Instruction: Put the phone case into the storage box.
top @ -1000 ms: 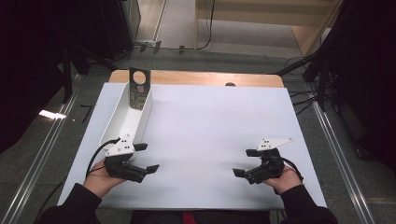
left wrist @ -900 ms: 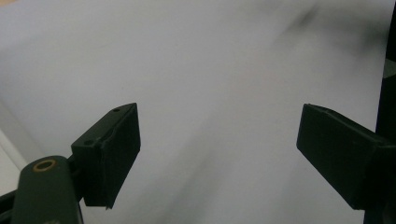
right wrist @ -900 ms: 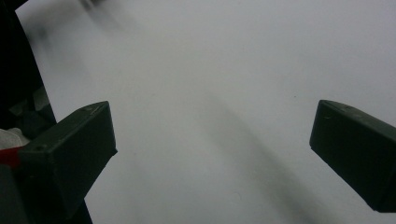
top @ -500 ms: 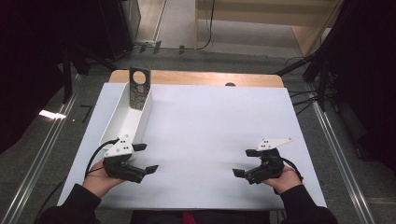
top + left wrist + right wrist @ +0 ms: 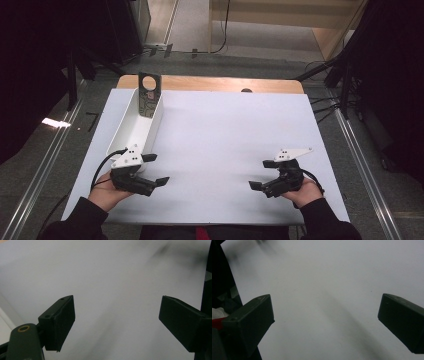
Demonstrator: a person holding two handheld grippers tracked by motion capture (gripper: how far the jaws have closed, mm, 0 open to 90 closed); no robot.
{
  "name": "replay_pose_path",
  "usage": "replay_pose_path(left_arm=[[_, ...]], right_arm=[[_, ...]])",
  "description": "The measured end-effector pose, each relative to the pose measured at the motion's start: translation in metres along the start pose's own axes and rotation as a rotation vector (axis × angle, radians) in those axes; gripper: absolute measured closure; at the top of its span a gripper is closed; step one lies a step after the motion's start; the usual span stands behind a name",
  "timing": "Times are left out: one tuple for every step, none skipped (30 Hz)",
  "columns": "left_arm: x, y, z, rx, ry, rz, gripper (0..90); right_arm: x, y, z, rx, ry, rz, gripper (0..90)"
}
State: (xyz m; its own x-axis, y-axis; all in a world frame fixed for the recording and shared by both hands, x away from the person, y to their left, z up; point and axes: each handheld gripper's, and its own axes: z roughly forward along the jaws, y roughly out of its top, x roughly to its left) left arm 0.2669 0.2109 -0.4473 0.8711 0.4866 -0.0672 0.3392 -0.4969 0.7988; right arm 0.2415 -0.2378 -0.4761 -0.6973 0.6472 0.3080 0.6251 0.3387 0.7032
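- Down at the near edge of the desk, I held my left gripper toward the near left corner, jaws pointing inward across the white top.
- My left jaws stood spread wide with nothing between them; the left gripper view showed only bare white surface in the gap.
- My right gripper sat toward the near right corner, well apart from the left one, its jaws pointing back toward the middle of the desk.
- Those right jaws were spread wide too, gripping nothing; the right gripper view looked along them at plain white desk.
- Nearest my left gripper lay the long white tray, running along the left edge of the desk from just beside my left hand up toward the far left corner.
- At the tray's far end a dark plate with a round hole stood upright, leaning on its end wall.
- My right hand rested near the desk's near edge.
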Motion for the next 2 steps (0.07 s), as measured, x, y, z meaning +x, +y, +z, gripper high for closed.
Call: replay_pose_path(left_arm=[[0.0001,0.0001,-0.0001,0.000,-0.001,0.000,13.2],[0.0001,0.0001,0.0000,-0.001,0.000,0.000,13.2]], right_arm=[[0.0001,-0.0001,0.0002,0.000,0.002,0.001,0.0],[-0.0001,-0.0001,0.0002,0.001,0.003,-0.001,0.0]])
